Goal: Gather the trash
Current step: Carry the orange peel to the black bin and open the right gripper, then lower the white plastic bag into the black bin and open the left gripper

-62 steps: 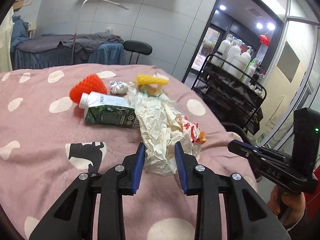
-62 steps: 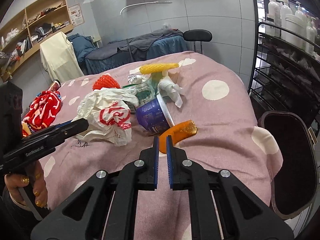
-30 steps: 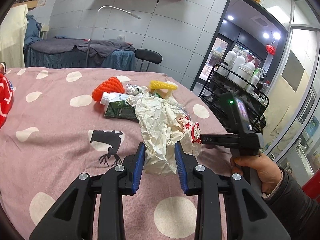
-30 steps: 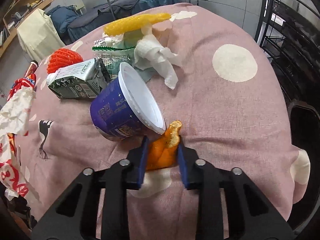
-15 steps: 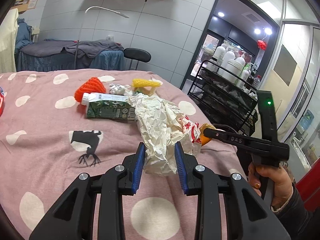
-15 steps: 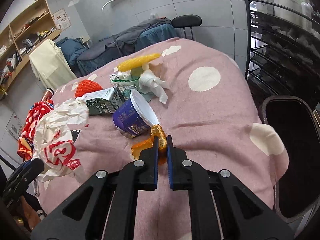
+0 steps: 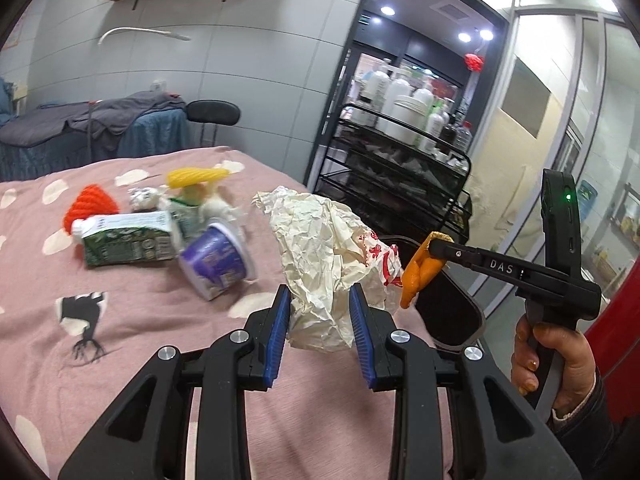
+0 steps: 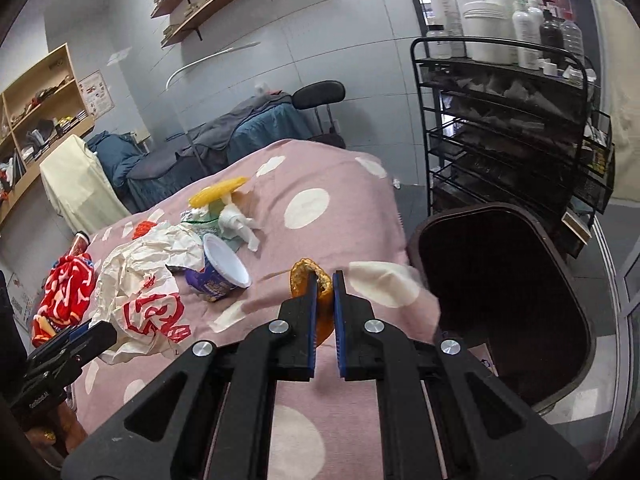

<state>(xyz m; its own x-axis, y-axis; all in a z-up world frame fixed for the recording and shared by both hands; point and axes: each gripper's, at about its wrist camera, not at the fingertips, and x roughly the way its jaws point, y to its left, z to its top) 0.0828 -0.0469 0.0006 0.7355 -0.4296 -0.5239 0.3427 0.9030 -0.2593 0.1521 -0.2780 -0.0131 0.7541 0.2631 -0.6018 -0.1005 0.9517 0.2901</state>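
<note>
Above the bed (image 7: 132,312) now: orange peel (image 8: 316,286), crumpled paper (image 7: 324,264).

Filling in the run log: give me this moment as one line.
left gripper: shut on paper bag | right gripper: shut on orange peel | bin: open beside bed | cup, carton: on bed

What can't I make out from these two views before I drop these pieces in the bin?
- Bin contents: right wrist view, interior too dark.
- Bin in left wrist view: mostly hidden behind crumpled paper bag and orange peel.
- Green carton and purple cup print: blurred.
- Peel's lower half: hidden by right gripper fingers.
</note>
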